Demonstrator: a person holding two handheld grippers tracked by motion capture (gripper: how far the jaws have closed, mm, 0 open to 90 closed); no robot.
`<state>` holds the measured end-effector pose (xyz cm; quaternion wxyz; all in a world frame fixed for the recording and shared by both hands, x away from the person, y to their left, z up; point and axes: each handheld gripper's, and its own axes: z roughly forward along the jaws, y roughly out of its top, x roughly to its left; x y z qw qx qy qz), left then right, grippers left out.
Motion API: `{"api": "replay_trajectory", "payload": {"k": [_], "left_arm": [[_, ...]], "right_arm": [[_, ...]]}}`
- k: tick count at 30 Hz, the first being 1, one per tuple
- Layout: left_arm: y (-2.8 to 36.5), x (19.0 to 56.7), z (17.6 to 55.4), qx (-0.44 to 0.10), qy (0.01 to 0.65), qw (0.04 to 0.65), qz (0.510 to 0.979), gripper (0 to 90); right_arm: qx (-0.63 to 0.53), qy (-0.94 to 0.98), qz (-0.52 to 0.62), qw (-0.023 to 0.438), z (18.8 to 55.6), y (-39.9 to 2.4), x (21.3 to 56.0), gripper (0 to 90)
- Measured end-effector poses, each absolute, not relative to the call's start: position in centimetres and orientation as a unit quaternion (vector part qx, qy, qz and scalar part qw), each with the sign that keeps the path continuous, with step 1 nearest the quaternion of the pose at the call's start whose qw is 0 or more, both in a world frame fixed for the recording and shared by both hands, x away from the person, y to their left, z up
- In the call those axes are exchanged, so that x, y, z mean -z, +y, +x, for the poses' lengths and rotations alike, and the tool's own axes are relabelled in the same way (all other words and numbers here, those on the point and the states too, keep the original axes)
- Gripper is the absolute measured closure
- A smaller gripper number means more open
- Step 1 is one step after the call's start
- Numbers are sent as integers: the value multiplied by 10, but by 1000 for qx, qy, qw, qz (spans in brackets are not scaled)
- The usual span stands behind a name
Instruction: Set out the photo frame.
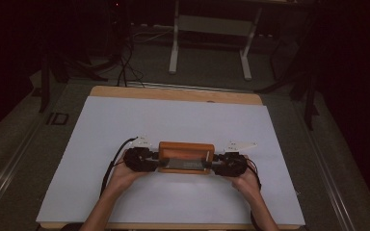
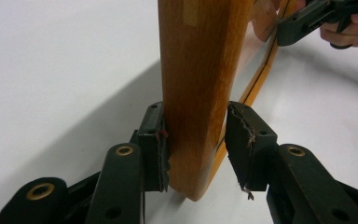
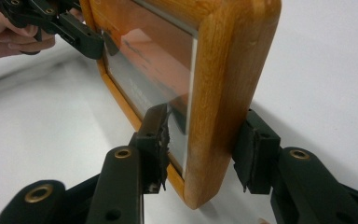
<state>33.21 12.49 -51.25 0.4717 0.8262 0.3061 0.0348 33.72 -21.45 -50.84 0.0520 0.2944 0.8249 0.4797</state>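
1. Wooden picture frame [image 1: 186, 157], glass front, sits mid-table on the white sheet [image 1: 173, 120], a bit toward the person's side, held between both grippers at its two short ends. Looks tilted up on its long edge, not lying flat.
2. Left gripper [image 2: 196, 144]: jaws straddle the frame's end edge. One pad touches the wood; the other pad [image 2: 240, 140] shows a thin gap. So not clamped, more a loose bracket.
3. Right gripper [image 3: 204, 142]: one pad on the glass side, the other on the wooden back, both pressing. Gripping the frame.
4. Risk: the left side is loose, so if the frame is lifted or tipped now, that end may swing or slip out and the load falls to the right grip alone.
5. Risk: the right pad [image 3: 161, 140] bears on glass near the rim; harder squeezing could skid it or stress the pane. Pads look frayed, so friction is doubtful.
6. High view gives the layout: hands, both grippers and the frame centred, wooden table [image 1: 173, 94] edge beyond. Pad contact is unreadable there.
7. Gripper views give contact: left shows the gap, right shows the glass and reflection.
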Motion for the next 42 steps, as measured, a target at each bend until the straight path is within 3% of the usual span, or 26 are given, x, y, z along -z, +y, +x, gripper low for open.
{"api": "replay_trajectory", "payload": {"k": [42], "left_arm": [[123, 523, 339, -15, 339, 474, 812, 594]], "right_arm": [[-488, 812, 320, 23, 347, -218, 520, 579]]}}
